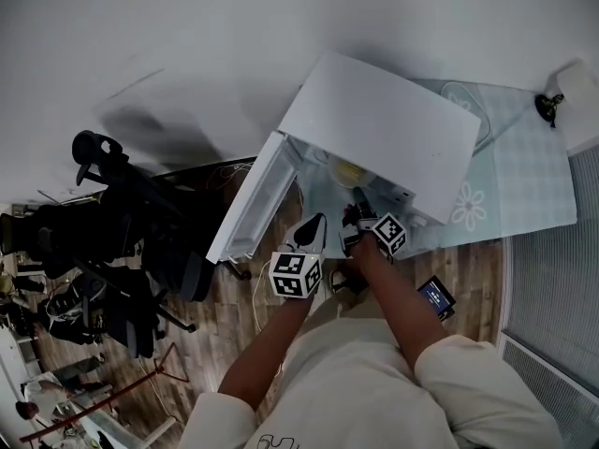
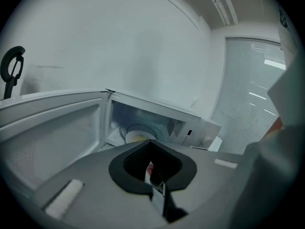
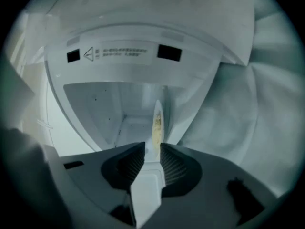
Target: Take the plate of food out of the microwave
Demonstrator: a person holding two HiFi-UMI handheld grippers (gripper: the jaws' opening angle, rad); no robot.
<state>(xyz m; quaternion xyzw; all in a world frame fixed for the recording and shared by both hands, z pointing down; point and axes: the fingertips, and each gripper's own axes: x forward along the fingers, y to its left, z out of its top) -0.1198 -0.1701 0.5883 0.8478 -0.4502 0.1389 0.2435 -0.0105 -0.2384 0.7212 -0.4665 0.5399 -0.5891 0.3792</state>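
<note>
At the centre of the head view, the right tongs (image 1: 356,221) are clamping the near rim of the plate of food (image 1: 346,170). The plate is sitting inside the open microwave (image 1: 374,129) and lying edge-on straight ahead of the jaws, so the pull looks like a level draw back toward the person. The left tongs (image 1: 316,223), jaws together on nothing, are hovering just outside the opening, lower left of the plate. Only the door (image 1: 248,204), swinging open at the left, and the cavity's front edge are crowding the way out.
</note>
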